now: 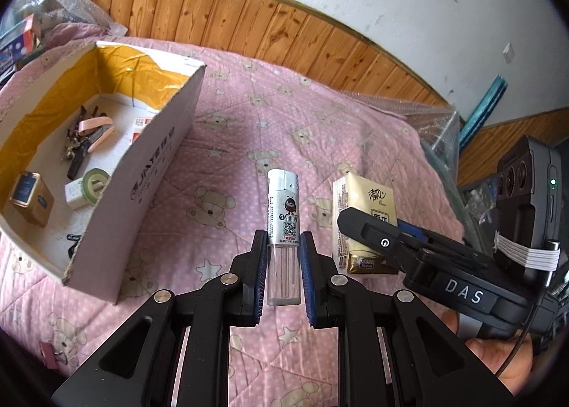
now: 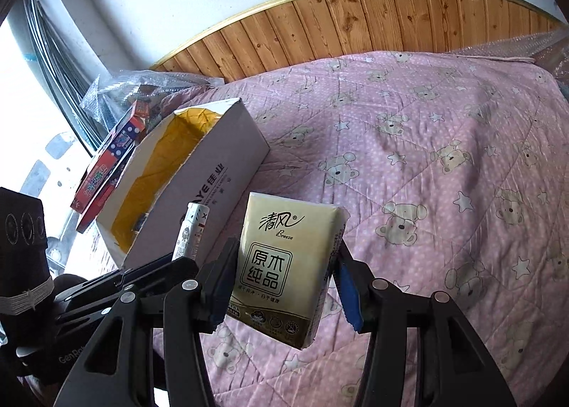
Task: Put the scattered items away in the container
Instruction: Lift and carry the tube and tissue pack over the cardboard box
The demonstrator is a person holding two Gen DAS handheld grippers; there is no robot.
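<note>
My left gripper (image 1: 283, 247) is shut on a silver-and-clear lighter (image 1: 283, 225) and holds it upright above the pink quilt; the lighter also shows in the right wrist view (image 2: 190, 233). My right gripper (image 2: 286, 257) is shut on a yellow tissue pack (image 2: 284, 264), which sits just right of the lighter in the left wrist view (image 1: 362, 201). The open white cardboard box (image 1: 160, 165) with a yellow lining lies to the left and holds keys (image 1: 85, 137), a small tin (image 1: 30, 197), a tape roll (image 1: 95, 181) and small packets. It also shows in the right wrist view (image 2: 220, 172).
A pink binder clip (image 1: 48, 353) lies on the bear-print quilt (image 2: 426, 158) at lower left. Coloured boxes (image 2: 110, 154) and bubble wrap sit beyond the box. A wood-panelled wall (image 1: 284, 26) runs behind the bed. More bubble wrap (image 1: 430, 122) lies at the right edge.
</note>
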